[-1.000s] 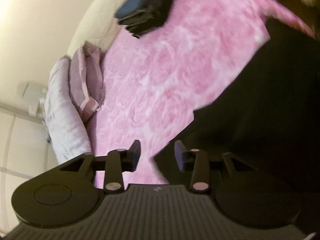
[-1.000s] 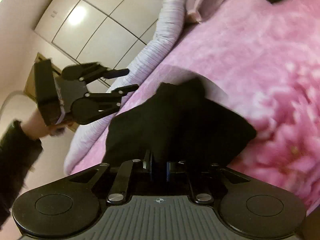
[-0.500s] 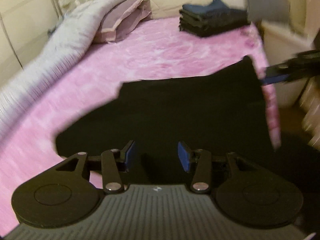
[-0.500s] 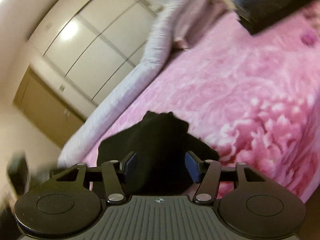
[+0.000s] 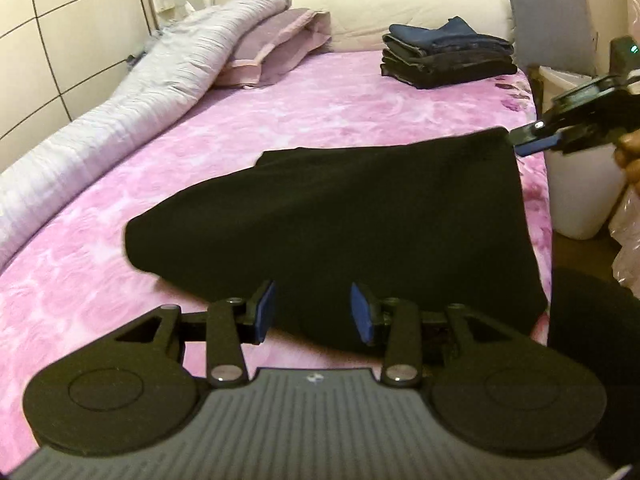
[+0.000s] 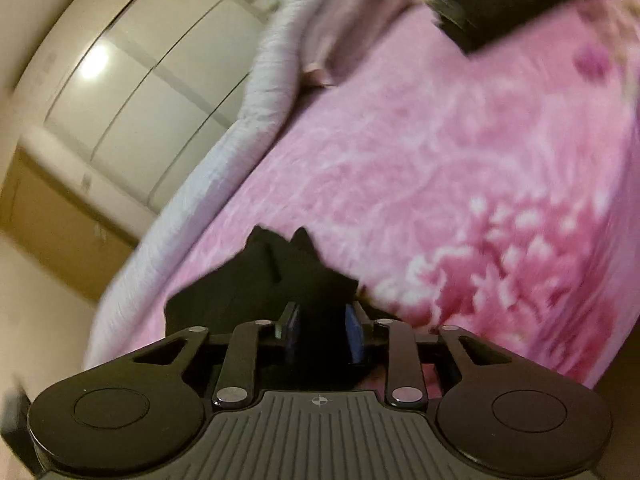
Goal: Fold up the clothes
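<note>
Bed (image 5: pixel 360 112) with pink floral cover; rolled grey quilt (image 5: pixel 120 120) along the far left side, stack of folded dark clothes (image 5: pixel 446 58) near the headboard pillows. Black garment (image 5: pixel 360 224) lies spread across the bed's near right part. Left gripper (image 5: pixel 312 312): fingers part-open just above the garment's near edge, pads clear of the cloth; right gripper (image 6: pixel 322 334) at the far right corner, fingers closing with black cloth between them.
</note>
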Demonstrator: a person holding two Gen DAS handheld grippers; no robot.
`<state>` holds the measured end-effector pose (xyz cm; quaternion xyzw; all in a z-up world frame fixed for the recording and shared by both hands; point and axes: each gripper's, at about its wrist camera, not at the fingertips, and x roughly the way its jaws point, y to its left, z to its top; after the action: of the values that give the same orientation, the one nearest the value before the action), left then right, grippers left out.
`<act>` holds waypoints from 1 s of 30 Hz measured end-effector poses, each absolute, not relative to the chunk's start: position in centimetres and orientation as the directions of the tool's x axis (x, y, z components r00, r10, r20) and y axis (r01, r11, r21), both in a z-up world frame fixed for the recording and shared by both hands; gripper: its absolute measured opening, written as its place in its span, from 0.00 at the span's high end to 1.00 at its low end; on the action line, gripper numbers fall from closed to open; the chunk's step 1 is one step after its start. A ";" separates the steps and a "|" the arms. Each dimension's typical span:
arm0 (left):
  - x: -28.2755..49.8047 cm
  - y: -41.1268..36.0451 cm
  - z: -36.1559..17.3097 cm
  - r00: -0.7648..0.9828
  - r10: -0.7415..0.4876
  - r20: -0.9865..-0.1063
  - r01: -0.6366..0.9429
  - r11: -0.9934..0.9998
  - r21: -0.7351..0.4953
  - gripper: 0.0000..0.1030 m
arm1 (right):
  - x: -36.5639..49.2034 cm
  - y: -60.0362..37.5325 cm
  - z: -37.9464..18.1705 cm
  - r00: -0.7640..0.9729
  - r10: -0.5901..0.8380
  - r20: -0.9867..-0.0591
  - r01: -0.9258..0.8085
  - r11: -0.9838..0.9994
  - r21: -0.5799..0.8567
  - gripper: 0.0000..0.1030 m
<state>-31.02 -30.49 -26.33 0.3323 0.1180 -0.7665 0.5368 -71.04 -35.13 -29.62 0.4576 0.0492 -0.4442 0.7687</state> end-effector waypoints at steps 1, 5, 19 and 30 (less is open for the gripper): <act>-30.9 -29.8 -26.3 -0.210 -0.747 -0.631 0.901 -0.398 0.173 0.62 | -70.3 -34.2 -28.9 0.652 -0.598 -0.466 0.716 0.283 0.638 0.68; -31.0 -28.8 -26.1 -0.251 -0.741 -0.623 0.892 -0.428 0.149 0.62 | -65.2 -30.1 -28.9 0.822 -0.325 -0.467 0.561 0.597 0.573 0.54; -35.3 -34.8 -28.7 -0.338 -0.589 -0.734 0.761 -0.630 0.156 0.59 | -57.4 -28.5 -33.7 0.859 -0.107 -0.500 0.432 0.676 0.597 0.48; -36.2 -32.4 -27.8 -0.345 -0.622 -0.702 0.771 -0.615 0.166 0.62 | -65.3 -28.8 -28.2 0.796 -0.387 -0.465 0.587 0.680 0.439 0.48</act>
<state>-36.23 -32.43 -27.76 0.3800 0.0978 -0.8143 0.4278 -65.32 -28.76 -28.19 0.2947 0.1695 -0.2703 0.9007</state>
